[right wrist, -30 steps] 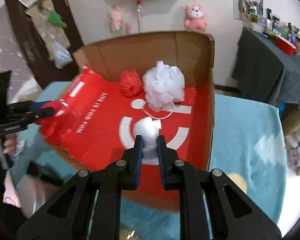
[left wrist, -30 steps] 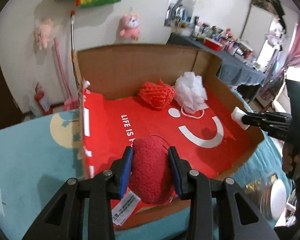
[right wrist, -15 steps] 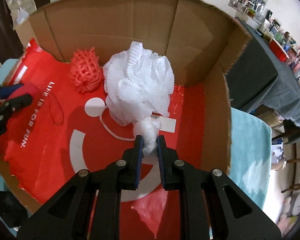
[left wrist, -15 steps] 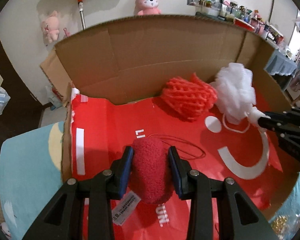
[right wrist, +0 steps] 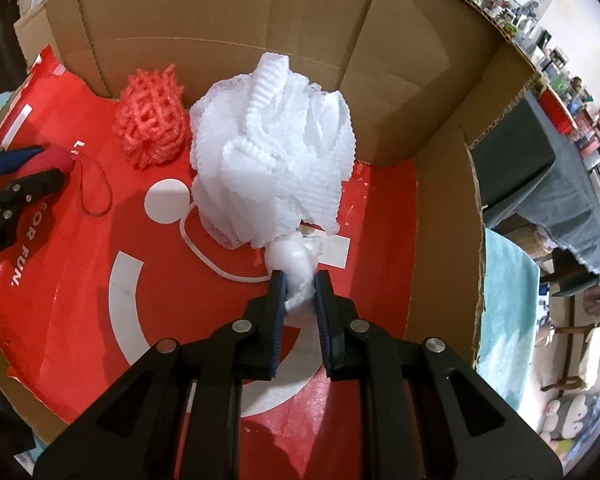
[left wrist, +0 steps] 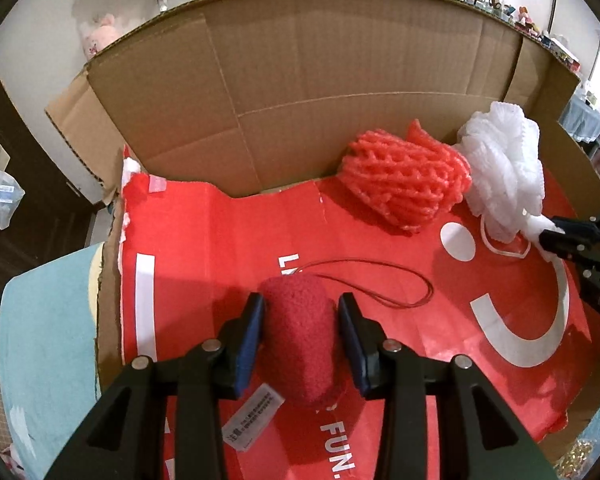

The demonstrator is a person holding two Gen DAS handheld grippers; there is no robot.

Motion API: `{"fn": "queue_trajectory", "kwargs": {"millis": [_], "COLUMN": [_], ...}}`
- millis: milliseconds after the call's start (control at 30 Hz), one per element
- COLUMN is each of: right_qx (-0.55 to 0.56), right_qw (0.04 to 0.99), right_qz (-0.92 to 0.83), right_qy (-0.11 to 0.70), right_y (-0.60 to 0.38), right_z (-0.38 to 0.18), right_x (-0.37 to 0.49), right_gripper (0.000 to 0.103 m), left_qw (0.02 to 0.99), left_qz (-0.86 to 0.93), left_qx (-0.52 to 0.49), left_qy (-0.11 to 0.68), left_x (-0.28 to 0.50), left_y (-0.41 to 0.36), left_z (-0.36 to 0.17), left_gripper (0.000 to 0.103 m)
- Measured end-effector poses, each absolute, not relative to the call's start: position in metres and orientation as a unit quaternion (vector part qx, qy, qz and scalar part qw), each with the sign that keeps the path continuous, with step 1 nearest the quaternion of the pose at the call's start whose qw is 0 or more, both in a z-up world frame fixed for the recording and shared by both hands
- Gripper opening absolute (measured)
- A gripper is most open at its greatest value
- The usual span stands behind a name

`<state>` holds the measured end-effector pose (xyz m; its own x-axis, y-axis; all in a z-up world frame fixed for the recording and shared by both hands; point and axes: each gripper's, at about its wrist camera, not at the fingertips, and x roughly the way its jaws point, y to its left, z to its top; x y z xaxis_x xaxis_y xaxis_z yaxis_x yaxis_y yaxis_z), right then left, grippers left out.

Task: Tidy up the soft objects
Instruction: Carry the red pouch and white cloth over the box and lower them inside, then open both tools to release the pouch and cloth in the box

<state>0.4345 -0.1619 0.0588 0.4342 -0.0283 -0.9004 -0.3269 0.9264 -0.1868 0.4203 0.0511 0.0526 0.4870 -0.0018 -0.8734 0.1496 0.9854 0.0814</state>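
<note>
Teal cloth covers the surface [left wrist: 40, 340], which carries an open cardboard box [left wrist: 340, 80] with a red printed sheet [left wrist: 220, 248] as its floor. A dark-draped table [right wrist: 540, 184] crowded with small items stands behind the box on the right.

Left tongs [left wrist: 300, 320]:
- Point steeply down into the near left part of the box.
- The jaws have just been opening. The red plush item [left wrist: 298, 340] lies between them on the red sheet.
- The left pad sits against the plush. A narrow dark gap shows at the right pad, so no squeeze is applied.
- A thin cord loop [left wrist: 400, 284] trails from the far end of the plush. A white label [left wrist: 252, 416] sticks out at its near end.

Right tongs [right wrist: 300, 288]:
- Point steeply down into the right half of the box.
- The jaws are clamped on a small white foam wad [right wrist: 296, 260].
- The wad touches the near edge of the white mesh pouf [right wrist: 272, 152], which rests on the sheet near the back wall.
- A white cord [right wrist: 204, 252] curves out from under the pouf.

Other contents:
- A red foam net [right wrist: 152, 124] sits just left of the pouf, touching it, against the back wall.
</note>
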Motion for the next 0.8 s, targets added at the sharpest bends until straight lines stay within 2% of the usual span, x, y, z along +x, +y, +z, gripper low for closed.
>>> {"fn": "queue_trajectory", "kwargs": {"millis": [100,267,367,400,467,533,800], "right_qx": [-0.178,-0.183,-0.187,-0.185,-0.184,-0.193,-0.169], "right_qw": [0.827,0.829,0.830,0.832,0.837,0.844,0.865], "right_qz": [0.090,0.090,0.091,0.097,0.102,0.099,0.101], "right_qy": [0.525,0.521,0.518,0.515,0.506,0.490,0.461], "right_y": [-0.152,-0.144,-0.142,-0.142,-0.139,-0.134,-0.131], "right_z": [0.058,0.061,0.065,0.066,0.071,0.079,0.120], "right_x": [0.431,0.430,0.426,0.424,0.417,0.411,0.381], "right_gripper": [0.016,0.019,0.040,0.044,0.050,0.063,0.066], "left_qw": [0.859,0.868,0.871,0.872,0.877,0.883,0.910], "left_qz": [-0.043,-0.045,-0.051,-0.049,-0.052,-0.056,-0.063], "left_qx": [0.071,0.060,0.056,0.056,0.052,0.044,0.021], "left_qy": [0.505,0.490,0.486,0.483,0.475,0.465,0.408], "left_x": [0.422,0.414,0.403,0.401,0.396,0.388,0.347], "left_y": [0.051,0.058,0.055,0.055,0.057,0.058,0.054], "left_z": [0.053,0.061,0.067,0.069,0.075,0.082,0.126], "left_gripper": [0.047,0.066,0.067,0.067,0.072,0.079,0.095]}}
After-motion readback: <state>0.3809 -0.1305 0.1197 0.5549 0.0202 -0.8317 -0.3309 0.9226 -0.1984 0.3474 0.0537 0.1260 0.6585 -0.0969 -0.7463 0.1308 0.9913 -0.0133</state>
